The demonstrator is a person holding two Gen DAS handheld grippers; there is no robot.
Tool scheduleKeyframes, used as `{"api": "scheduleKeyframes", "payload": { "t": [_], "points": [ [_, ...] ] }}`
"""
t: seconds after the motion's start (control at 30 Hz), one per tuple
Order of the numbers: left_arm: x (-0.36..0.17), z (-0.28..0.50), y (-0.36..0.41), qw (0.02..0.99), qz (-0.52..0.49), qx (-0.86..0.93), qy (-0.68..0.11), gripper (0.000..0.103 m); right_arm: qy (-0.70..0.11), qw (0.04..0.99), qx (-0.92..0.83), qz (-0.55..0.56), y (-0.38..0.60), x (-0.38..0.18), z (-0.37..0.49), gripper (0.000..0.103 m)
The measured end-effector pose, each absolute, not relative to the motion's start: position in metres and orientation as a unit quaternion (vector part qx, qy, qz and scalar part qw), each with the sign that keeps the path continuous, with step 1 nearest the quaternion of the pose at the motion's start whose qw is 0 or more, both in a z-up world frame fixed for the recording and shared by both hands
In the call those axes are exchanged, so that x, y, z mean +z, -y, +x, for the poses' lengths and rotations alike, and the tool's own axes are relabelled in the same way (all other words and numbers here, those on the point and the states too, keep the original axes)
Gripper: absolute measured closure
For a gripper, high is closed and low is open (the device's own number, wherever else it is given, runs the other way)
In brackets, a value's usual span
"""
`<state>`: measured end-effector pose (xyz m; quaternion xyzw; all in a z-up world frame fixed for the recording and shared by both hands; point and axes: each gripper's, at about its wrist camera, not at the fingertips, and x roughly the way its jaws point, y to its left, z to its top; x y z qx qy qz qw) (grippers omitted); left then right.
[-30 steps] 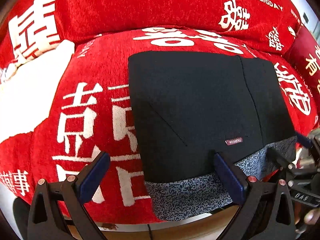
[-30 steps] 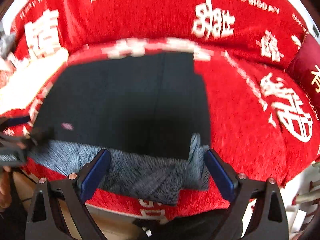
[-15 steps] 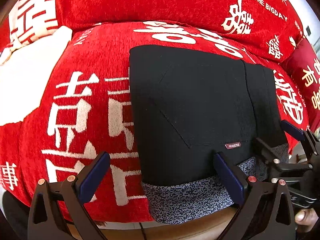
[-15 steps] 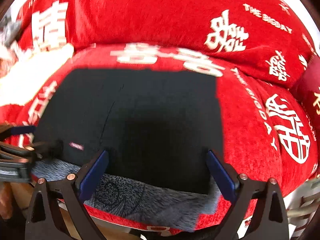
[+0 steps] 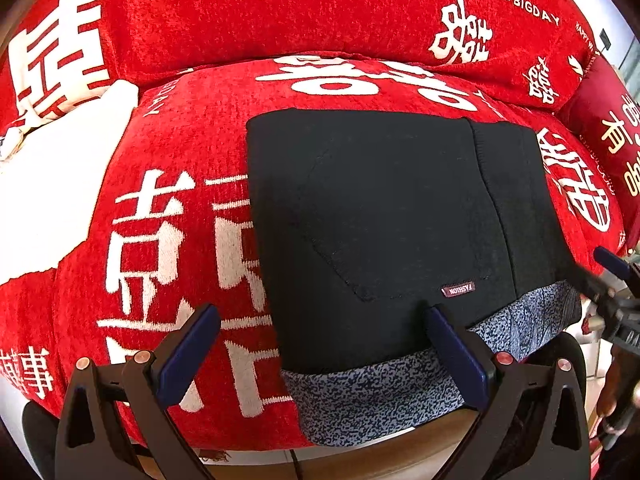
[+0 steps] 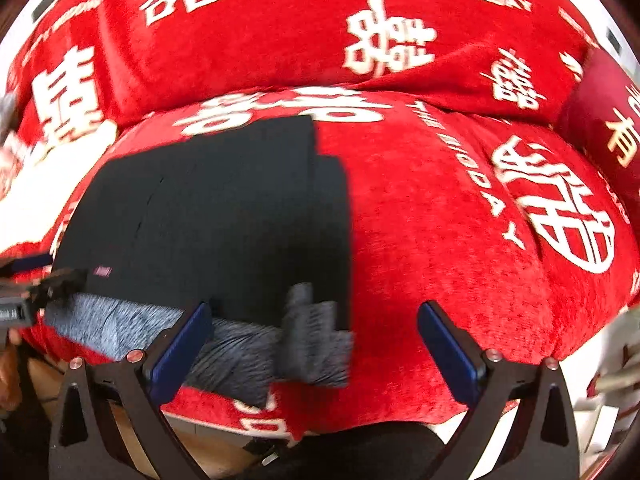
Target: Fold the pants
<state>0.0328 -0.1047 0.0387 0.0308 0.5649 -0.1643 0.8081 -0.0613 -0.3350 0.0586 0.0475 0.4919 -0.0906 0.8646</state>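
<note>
Folded black pants [image 5: 392,216] lie flat on the red sofa seat [image 5: 168,168], a grey speckled inner band [image 5: 384,396] showing along the near edge and a small label [image 5: 458,289] near it. My left gripper [image 5: 320,332] is open, its right finger over the pants' near edge and its left finger over the red cover. In the right wrist view the pants [image 6: 224,216] sit left of centre, and my right gripper [image 6: 316,328] is open above their grey near right corner [image 6: 316,340]. The right gripper [image 5: 612,280] also shows at the left view's right edge.
The sofa's red backrest [image 5: 280,12] with white characters rises behind the seat. A white cloth [image 5: 52,176] lies at the left. A dark red cushion [image 5: 612,120] sits at the right. Below the sofa's front edge is a wooden floor [image 5: 360,460].
The right gripper has swung rightward, so the pants now sit left in its view, and it has drawn back from the left view. The left gripper barely moved. Pants lie still.
</note>
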Motion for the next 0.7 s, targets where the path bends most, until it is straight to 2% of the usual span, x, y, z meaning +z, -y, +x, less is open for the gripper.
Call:
{"api": "scheduleKeyframes", "payload": {
  "t": [0.13,0.47,0.7],
  "points": [
    [0.039,0.037,0.110,0.806,0.036,-0.170,-0.566,0.000,-0.489,0.864,-0.076,0.090,0.345,0.057,-0.048,0.001],
    [0.027,0.054,0.116,0.791,0.013,-0.183,-0.584,0.000,-0.511,0.852,-0.042,0.105,0.338,0.034,-0.017,0.001],
    [0.009,0.071,0.111,0.757,-0.061,-0.219,-0.612,0.000,-0.523,0.837,0.010,0.163,0.350,0.014,-0.001,0.000]
  ]
}}
